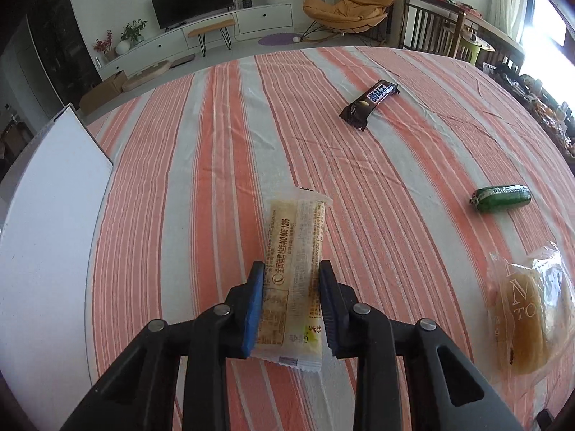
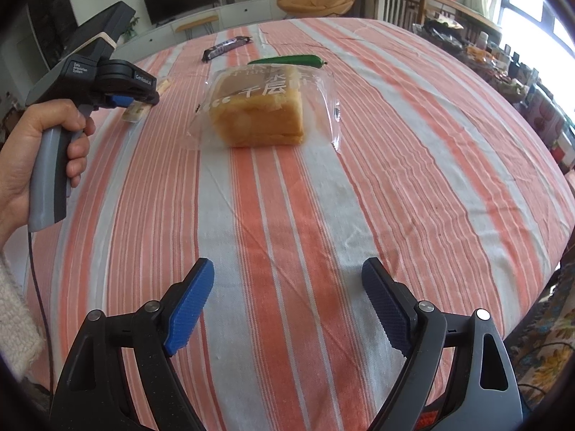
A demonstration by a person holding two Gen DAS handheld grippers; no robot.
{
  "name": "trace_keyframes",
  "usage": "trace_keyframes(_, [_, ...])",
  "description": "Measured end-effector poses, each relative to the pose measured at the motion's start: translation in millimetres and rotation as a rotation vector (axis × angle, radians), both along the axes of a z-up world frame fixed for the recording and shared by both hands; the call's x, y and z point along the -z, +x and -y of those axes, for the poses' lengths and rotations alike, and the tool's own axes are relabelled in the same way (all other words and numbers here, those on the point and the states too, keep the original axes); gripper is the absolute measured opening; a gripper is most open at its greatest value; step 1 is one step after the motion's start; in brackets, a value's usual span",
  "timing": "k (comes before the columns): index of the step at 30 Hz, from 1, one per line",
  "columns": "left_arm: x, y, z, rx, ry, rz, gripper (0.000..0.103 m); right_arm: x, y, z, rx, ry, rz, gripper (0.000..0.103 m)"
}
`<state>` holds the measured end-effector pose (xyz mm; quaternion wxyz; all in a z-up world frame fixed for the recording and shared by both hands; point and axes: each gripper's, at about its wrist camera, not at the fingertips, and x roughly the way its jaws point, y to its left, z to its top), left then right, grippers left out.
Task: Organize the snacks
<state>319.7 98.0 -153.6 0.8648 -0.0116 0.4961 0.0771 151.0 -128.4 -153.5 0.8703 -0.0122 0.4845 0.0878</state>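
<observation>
Four snacks show in your left wrist view, and one is already in your grip: the left gripper is closed on the pale cracker packet, its blue pads pressing both long sides. The packet's long axis runs straight out along the fingers, away from you, with its far end lying on or just above the striped tablecloth (contact there is hard to judge). The white box sits at the table's left edge, to the left of the claw; if that is where snacks go, which I judge likely, your coming move is a swing left with the packet's length kept parallel to the box wall. The dark chocolate bar lies toward the far side, the green sausage-shaped pack off to the right, the bagged bread near the right edge.

From the right wrist view, your right gripper is spread wide and holds nothing, hovering over bare cloth on the near side. The bread lies directly ahead of it, mid-table, broad face toward the claw. The green pack lies just behind the bread, crosswise; the chocolate bar is farther back. Your left hand holds the left gripper at the table's left side, so the right hand is nearer the bread.
</observation>
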Motion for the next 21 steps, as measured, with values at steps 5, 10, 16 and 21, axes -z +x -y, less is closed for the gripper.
trace_keyframes(5, [-3,-72,4,0.004,-0.047,0.009,0.029,0,0,2,0.004,0.015,0.0,0.087])
trace_keyframes(10, [-4,-128,8,0.032,-0.079,0.003,0.029,-1,0,4,0.009,0.028,-0.001,0.087])
trace_keyframes(16, [2,-150,16,0.057,-0.082,0.038,0.044,-1,-2,3,0.014,0.02,-0.005,0.087])
trace_keyframes(21, [9,-146,21,0.057,-0.062,0.053,0.083,-1,-3,4,0.017,0.025,-0.004,0.087])
